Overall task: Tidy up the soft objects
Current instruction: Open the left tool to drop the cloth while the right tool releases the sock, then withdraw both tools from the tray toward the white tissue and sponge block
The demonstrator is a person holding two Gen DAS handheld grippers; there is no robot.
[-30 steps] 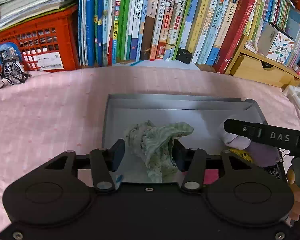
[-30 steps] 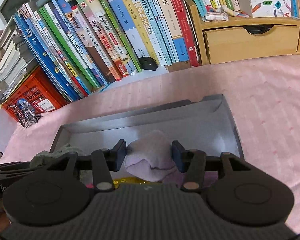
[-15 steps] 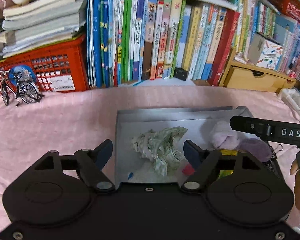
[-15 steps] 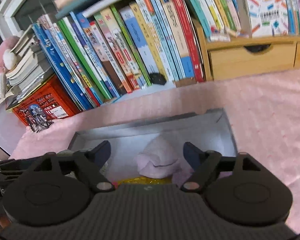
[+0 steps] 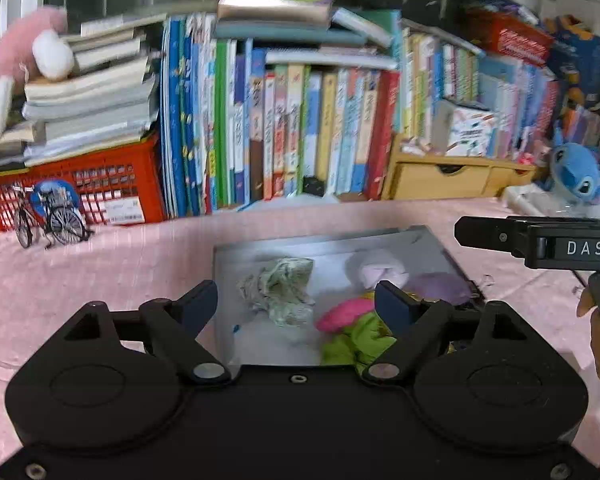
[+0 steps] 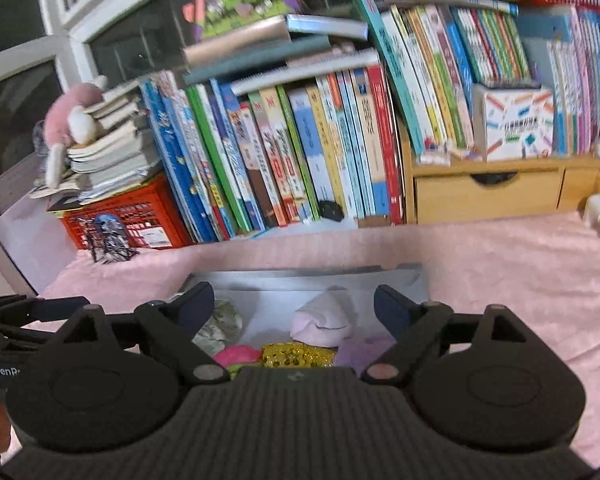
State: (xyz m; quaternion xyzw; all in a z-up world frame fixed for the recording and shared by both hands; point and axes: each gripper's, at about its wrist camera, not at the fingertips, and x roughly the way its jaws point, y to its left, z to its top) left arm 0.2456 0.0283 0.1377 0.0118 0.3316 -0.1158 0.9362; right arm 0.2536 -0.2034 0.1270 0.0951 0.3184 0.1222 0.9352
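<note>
Left wrist view shows the left gripper point(image 5: 296, 300) with its jaws spread, just been opening, pinching nothing; beyond them the crumpled green cloth point(image 5: 282, 294) lies loose in the grey tray point(image 5: 260, 248) on the pink-covered desk point(image 5: 100, 264), with a pink soft piece point(image 5: 340, 314) at its 4 o'clock. Right wrist view shows the right gripper point(image 6: 294, 308) likewise spread and just opened, the pale lilac bundle point(image 6: 324, 320) lying free in the tray between its fingers.

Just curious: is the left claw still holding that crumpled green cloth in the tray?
Apart. In the left wrist view the left gripper, its jaws just opened, stands wide, and the green cloth lies loose in the tray.
</note>
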